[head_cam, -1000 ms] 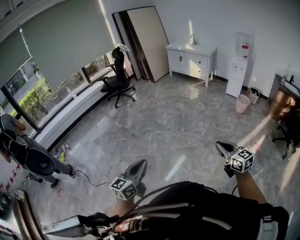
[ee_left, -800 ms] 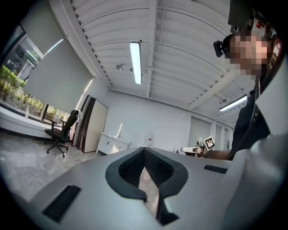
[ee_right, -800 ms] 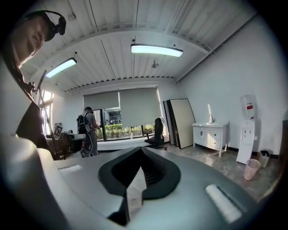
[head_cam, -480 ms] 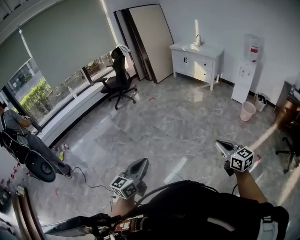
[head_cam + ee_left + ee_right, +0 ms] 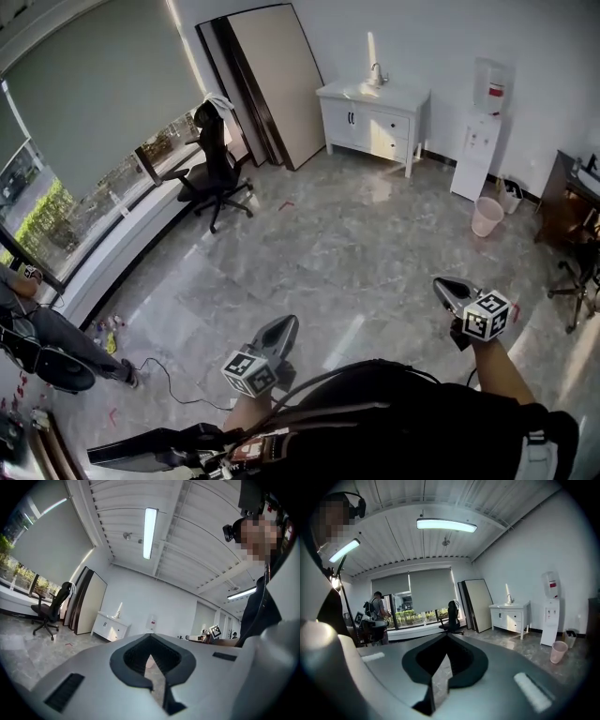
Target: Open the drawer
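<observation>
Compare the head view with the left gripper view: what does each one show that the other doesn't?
Only the head view shows the person by the window and the cable on the floor. Only the left gripper view shows the ceiling lights and the left gripper with its jaws together and nothing between them. Both show the white cabinet, the office chair and the boards leaning on the wall.

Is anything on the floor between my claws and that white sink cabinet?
Nothing visible. Bare floor runs from the left claw and right claw to the white cabinet; the office chair stands off left, the pink bin off right.
</observation>
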A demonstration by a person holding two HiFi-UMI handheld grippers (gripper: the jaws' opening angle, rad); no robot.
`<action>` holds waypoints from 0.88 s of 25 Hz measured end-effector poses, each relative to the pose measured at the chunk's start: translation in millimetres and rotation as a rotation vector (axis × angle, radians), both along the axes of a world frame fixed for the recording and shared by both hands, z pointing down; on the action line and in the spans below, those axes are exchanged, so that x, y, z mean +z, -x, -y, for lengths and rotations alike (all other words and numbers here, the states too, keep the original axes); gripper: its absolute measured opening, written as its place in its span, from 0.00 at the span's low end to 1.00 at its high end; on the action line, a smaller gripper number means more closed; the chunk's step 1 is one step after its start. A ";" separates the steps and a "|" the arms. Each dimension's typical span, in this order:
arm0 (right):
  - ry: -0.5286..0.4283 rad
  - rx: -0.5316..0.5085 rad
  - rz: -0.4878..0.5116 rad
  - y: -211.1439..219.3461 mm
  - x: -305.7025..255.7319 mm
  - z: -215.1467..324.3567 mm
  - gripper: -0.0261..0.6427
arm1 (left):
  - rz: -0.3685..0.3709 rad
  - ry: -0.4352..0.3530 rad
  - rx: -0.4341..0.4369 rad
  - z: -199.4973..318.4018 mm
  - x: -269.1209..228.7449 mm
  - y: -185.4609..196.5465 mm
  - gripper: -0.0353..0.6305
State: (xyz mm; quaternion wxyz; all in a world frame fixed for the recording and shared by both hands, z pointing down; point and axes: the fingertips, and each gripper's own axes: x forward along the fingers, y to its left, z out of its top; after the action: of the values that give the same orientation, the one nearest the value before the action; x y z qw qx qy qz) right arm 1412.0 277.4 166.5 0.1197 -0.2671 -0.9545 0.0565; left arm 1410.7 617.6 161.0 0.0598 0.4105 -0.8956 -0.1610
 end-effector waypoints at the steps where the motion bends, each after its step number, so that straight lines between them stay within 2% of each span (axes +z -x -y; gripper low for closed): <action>1: -0.005 0.002 0.001 12.1 -4.9 -10.4 0.04 | -0.003 0.000 0.015 -7.8 -3.9 17.0 0.04; 7: -0.017 0.062 0.013 90.3 -19.4 -58.2 0.04 | 0.018 0.006 0.082 -52.8 -20.9 112.5 0.04; 11: -0.043 0.049 0.012 135.2 -16.5 -106.6 0.04 | 0.027 0.022 0.101 -93.3 -21.4 156.6 0.04; 16: -0.068 0.009 0.007 179.5 -13.0 -137.4 0.04 | 0.014 0.020 0.056 -131.3 -11.2 197.4 0.04; 22: -0.058 0.003 -0.001 240.1 -11.1 -139.1 0.04 | 0.000 0.013 0.018 -144.3 -2.3 237.7 0.04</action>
State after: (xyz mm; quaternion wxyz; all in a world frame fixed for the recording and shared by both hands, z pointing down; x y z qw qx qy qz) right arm 1171.9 416.5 155.4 0.1276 -0.2623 -0.9561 0.0292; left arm 1173.0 761.9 158.7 0.0639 0.4180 -0.8929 -0.1548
